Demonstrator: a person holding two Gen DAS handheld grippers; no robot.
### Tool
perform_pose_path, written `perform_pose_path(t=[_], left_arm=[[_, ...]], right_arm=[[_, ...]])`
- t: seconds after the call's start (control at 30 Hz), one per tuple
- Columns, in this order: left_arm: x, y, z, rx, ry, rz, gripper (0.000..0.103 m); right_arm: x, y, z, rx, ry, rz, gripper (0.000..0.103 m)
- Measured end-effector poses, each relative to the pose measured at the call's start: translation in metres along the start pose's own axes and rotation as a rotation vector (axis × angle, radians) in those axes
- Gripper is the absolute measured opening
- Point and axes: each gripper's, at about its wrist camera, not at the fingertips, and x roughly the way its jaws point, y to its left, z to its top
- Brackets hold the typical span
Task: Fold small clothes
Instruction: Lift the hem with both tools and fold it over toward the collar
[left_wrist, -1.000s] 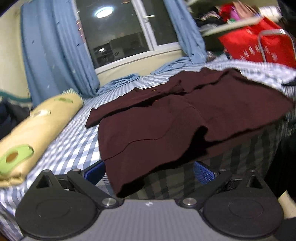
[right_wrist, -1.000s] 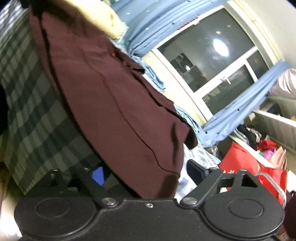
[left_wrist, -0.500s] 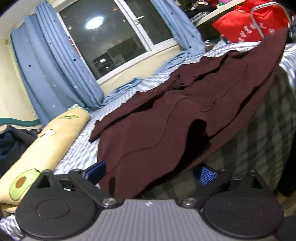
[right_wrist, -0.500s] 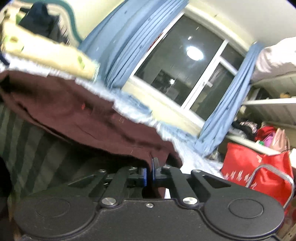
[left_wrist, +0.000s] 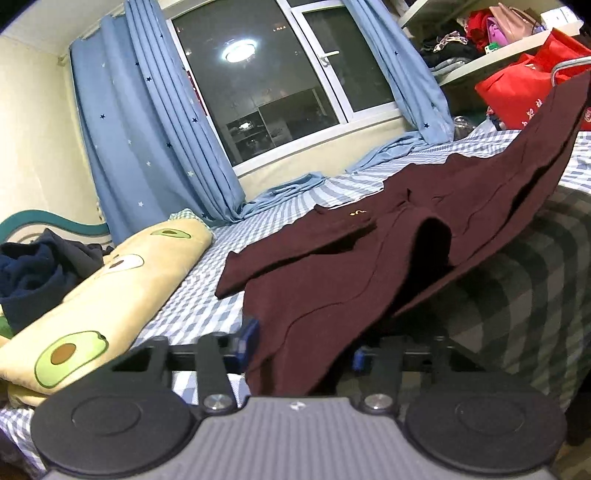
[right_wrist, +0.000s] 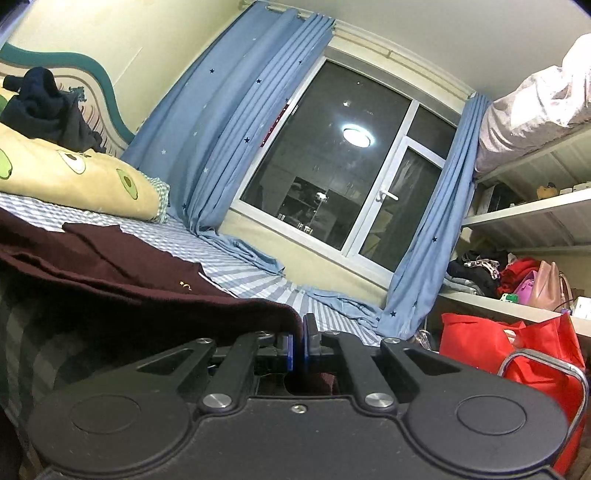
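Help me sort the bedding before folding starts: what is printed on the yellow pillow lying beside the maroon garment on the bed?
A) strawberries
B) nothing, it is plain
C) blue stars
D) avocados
D: the yellow pillow shows halved green avocados with brown pits, plain in both wrist views, and it lies on the checked bedsheet beside the maroon garment.

Maroon garment (left_wrist: 332, 280) spread on bed, right corner lifted
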Motion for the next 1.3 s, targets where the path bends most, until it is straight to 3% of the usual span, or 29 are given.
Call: perform_pose_path(t=[0.13,0.27,0.4,0.6,0.8,0.97,1.13,1.3], left_arm=[[-0.002,-0.004,-0.003,0.022,-0.01,0.023,0.015],[-0.01,0.001,0.002,-0.047,-0.046,0.053,0.004],[-0.025,0.008,0.014,-0.093,-0.131,0.082,0.002],[-0.073,0.01,0.035,-0.113,-0.253,0.069,0.003],[-0.129,0.009,0.05,-0.11,-0.322,0.057,0.003],[-0.167,0.017,0.069,-0.164,-0.375,0.056,0.003],[-0.171,0.029,0.09,-0.192,-0.378,0.043,0.003],[-0.131,0.043,0.123,-0.187,-0.33,0.041,0.003]], right_arm=[[-0.001,0.004,-0.005,-0.023,0.001,-0.016,0.004],[-0.006,0.008,-0.014,-0.014,0.018,-0.025,0.003],[-0.017,0.008,-0.018,0.005,-0.005,-0.055,0.003],[-0.044,-0.01,-0.013,0.023,-0.065,-0.121,0.003],[-0.091,-0.033,-0.001,0.006,-0.136,-0.169,0.003],[-0.125,-0.048,0.015,-0.016,-0.215,-0.21,0.003],[-0.12,-0.062,0.032,-0.006,-0.259,-0.212,0.003],[-0.069,-0.075,0.05,-0.031,-0.254,-0.191,0.003]])
